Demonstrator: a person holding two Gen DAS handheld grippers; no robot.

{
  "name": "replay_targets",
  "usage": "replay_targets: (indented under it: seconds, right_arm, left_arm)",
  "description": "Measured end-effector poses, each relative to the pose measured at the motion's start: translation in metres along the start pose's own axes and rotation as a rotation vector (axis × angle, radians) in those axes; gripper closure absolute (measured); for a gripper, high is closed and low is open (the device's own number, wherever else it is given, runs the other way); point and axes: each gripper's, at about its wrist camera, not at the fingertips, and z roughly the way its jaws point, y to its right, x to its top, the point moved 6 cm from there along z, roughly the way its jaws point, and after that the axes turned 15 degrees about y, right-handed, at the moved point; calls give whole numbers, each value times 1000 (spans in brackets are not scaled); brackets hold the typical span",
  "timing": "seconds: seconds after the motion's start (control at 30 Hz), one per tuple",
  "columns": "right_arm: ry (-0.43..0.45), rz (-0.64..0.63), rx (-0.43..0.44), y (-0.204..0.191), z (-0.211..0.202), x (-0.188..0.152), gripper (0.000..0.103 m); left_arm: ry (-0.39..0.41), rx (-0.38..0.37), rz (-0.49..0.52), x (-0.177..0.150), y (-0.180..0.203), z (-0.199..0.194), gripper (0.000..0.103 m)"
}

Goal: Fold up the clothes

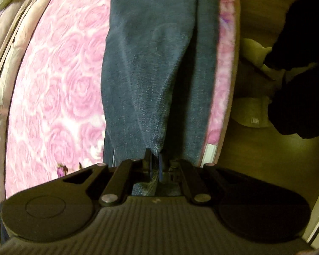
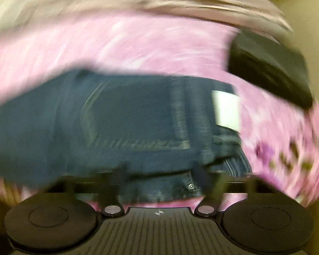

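Left wrist — left gripper (image 1: 155,159) pinching jeans (image 1: 151,63)

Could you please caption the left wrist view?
Left gripper pinching jeans on a rose-print bed.

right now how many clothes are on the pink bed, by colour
blue jeans: 1
folded black garment: 1
total: 2
The left hand-held gripper is shut on the jeans; the right hand-held gripper is open over their waistband.
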Motion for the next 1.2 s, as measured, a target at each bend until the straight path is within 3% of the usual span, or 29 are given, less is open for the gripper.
replay_targets:
  seconds: [0.17,0.27,0.37,0.43,0.57,0.63,0.8,0.9,0.97,1.0,1.07,1.2]
  right_arm:
    - [114,591,-38,75,18,6,29]
    - [143,775,-21,100,35,4,29]
    - [161,913,7,119,53,0,65]
    - [181,876,18,124,43,10,93]
    - [215,726,31,123,5,32,94]
    - [200,715,-2,122,-2,23,94]
    - [120,714,-61,126,18,-10,94]
    - [96,699,-62,128,21,-12,93]
    - [82,678,-69,127,16,-10,88]
    - [75,664,-78,126,12,-8,72]
    - [71,632,-115,122,2,-4,57]
    - [54,567,-133,101,-20,2,54]
  left_arm:
    - [-89,13,33,11,3,-1,99]
    - [-138,20,51,18,3,-2,99]
    - [-172,24,83,23,3,-3,99]
    - [-176,35,106,27,2,-10,99]
    - [-159,74,95,35,4,-25,100]
    - [-167,71,86,33,11,-24,100]
    - [-176,22,123,23,39,-7,100]
    - [-173,36,111,22,41,-8,100]
    - [-170,56,117,21,40,-9,100]
    - [-167,68,118,21,38,-10,100]
    - [-161,95,127,20,37,-10,100]
    - [-150,145,143,14,45,-9,99]
